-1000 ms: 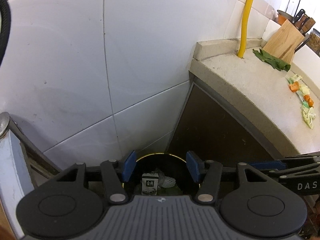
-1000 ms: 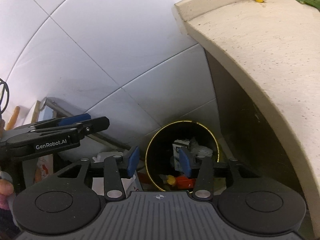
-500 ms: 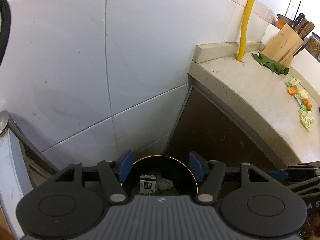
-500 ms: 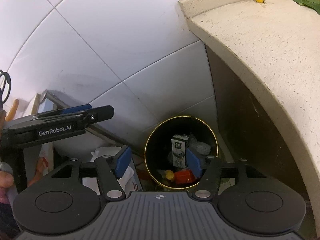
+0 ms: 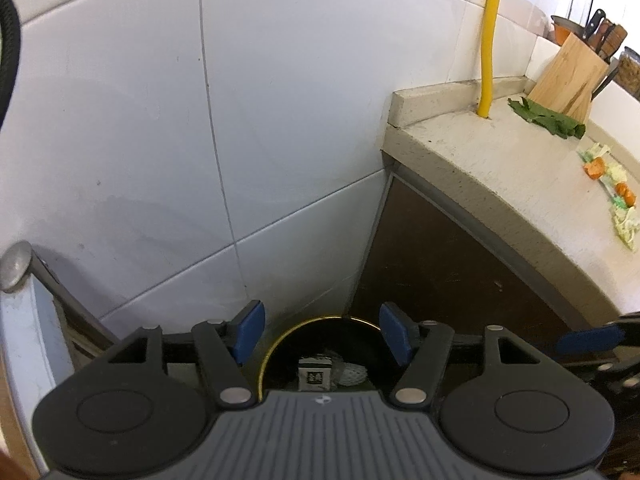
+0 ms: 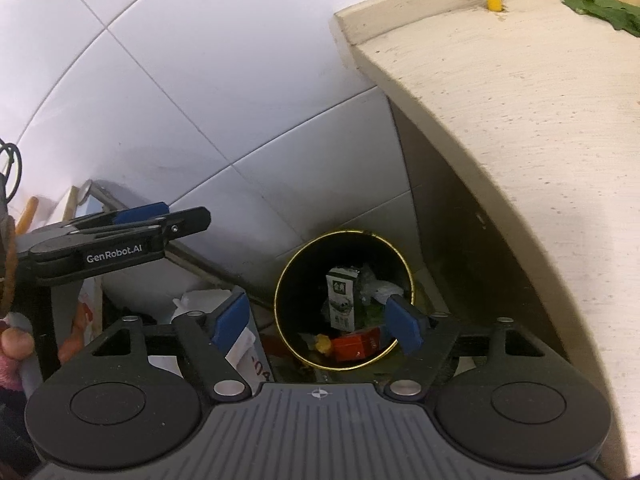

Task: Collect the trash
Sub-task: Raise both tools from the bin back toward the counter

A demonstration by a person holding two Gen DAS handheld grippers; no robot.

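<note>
- Left gripper: blue pads spread wide, nothing between them. It hangs above the bin, whose gold rim shows in the gap between the fingers.
- Right gripper: pads also spread wide, empty. Its right pad overlaps the near right rim of the bin in this view; I cannot tell whether they touch.
- In the right wrist view the left gripper is seen side-on at the left, held by a hand at the frame edge.
- Bin: round, black inside, standing on the floor in the corner between the tiled wall and the dark cabinet side under the counter.
- Trash in the bin: a carton standing nearly upright at the middle, crumpled white paper just right of it, a red pack and a yellow scrap at the near side. The left wrist view shows only the carton top and some paper.
- Trash on the counter, well apart from both grippers: a green leaf beside the knife block, and a line of vegetable scraps, orange and pale green, nearer the front edge.
- A yellow pipe runs up the wall from the counter's back corner.
- Left of the bin, on the floor: white paper and a box, partly hidden by the right gripper's left finger.
</note>
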